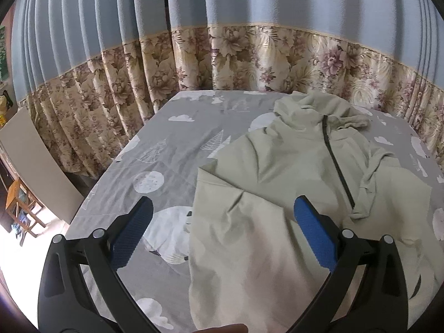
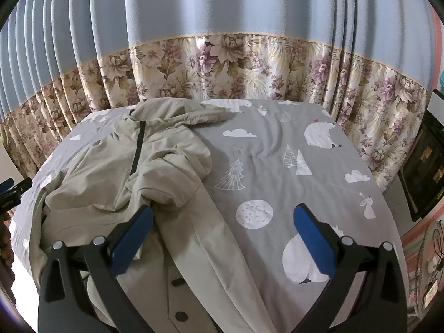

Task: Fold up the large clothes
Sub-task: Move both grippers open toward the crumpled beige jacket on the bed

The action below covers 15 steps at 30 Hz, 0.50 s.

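A pale green hooded jacket [image 1: 291,172] with a dark zipper lies spread on a bed with a grey patterned sheet [image 1: 172,144]. In the left wrist view my left gripper [image 1: 222,208] is open and empty, hovering over the jacket's near left part. In the right wrist view the jacket [image 2: 133,188] lies rumpled at the left, with a sleeve folded over the body and its hood toward the curtain. My right gripper [image 2: 222,213] is open and empty above the jacket's right edge and the sheet [image 2: 305,166].
A blue and floral curtain [image 1: 222,55] hangs close behind the bed. A wooden chair [image 1: 22,208] and a white board [image 1: 36,161] stand to the left. A dark cabinet [image 2: 424,161] and cables stand at the right.
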Tool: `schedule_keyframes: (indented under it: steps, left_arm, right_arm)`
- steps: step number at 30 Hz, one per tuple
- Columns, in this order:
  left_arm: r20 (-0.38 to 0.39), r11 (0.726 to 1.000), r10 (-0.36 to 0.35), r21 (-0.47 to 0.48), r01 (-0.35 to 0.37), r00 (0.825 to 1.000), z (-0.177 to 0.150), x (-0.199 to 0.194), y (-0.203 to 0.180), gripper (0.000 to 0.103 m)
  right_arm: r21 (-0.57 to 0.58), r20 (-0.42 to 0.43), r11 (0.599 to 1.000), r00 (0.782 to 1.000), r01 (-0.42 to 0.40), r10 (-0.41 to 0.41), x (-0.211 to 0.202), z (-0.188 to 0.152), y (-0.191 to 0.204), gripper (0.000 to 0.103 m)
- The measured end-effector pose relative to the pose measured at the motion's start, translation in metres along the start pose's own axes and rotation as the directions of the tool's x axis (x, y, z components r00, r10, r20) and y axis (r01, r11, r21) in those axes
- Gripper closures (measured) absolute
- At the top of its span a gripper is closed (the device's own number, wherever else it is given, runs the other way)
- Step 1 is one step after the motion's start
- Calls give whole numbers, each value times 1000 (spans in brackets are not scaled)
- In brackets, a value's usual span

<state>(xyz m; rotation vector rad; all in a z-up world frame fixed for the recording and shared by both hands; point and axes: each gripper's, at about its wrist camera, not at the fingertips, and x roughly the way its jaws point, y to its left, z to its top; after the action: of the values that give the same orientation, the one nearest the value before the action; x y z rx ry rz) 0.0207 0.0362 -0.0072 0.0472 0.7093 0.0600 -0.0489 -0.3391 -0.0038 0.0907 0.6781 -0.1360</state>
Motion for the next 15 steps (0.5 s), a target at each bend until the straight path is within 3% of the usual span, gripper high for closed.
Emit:
schedule_keyframes:
  steps: [15]
  left_arm:
    - [0,1000,17,-11,-17,1000,2,5,15,3]
  right_arm:
    - [-9,-1,1000,1000,-5,5,2,4,4,2]
